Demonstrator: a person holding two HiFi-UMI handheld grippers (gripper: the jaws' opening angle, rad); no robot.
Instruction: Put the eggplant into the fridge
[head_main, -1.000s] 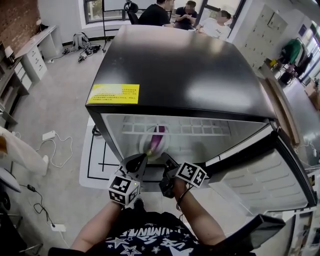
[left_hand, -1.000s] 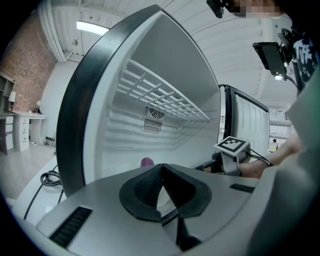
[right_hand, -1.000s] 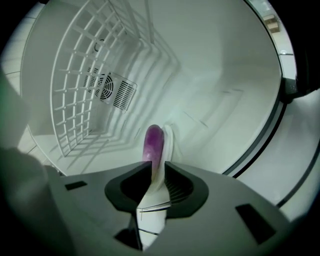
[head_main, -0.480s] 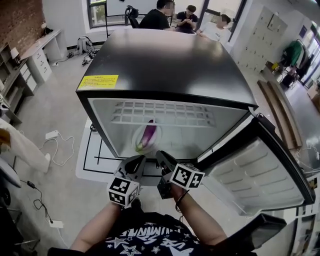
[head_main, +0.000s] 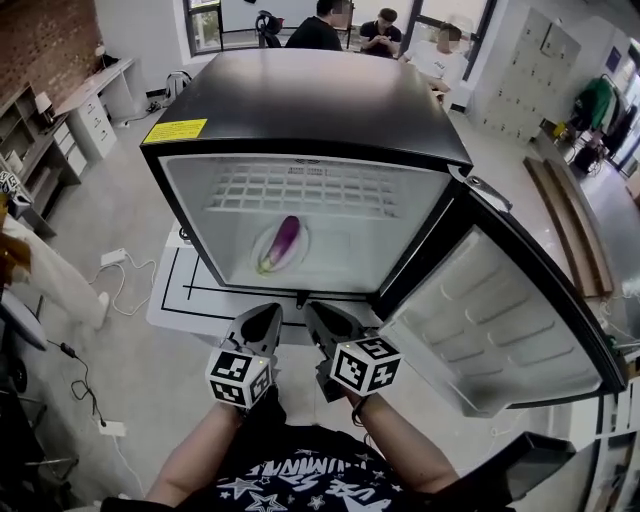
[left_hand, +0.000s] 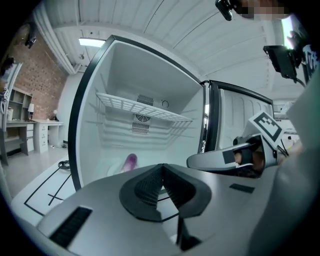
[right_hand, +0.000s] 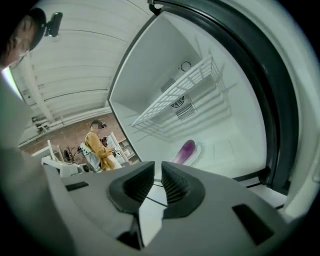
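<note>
At the left gripper (head_main: 266, 312): shut tight, ribbed black pads meeting at the tips, nothing gripped. At the right gripper (head_main: 313, 310): parted by only a thin slit, nothing in it, touching nothing. Held side by side, low and just in front of the open black fridge (head_main: 310, 100), both pointing into its white cavity, marker cubes toward the body, forearms drawn in close to the torso and angled slightly toward each other.

Inside, on the fridge floor toward the left: the purple elongated eggplant (head_main: 281, 241), lying on a pale oval plate (head_main: 262, 250), well apart from both grippers. Above it, across the cavity: 1 white wire shelf (head_main: 320, 188). Seen again from the left gripper view as a small purple shape (left_hand: 130, 160) low in the cavity, past the shut tips (left_hand: 160, 167); from the right gripper view (right_hand: 158, 169), lying to the right of the pads (right_hand: 185, 150).

Swung wide to the right: the fridge door (head_main: 490, 320), white inner liner facing up and left, its near edge just beside the right gripper. To the left of the fridge: open floor with a black-lined white mat (head_main: 190, 290). Between grippers and cavity mouth: free room
</note>
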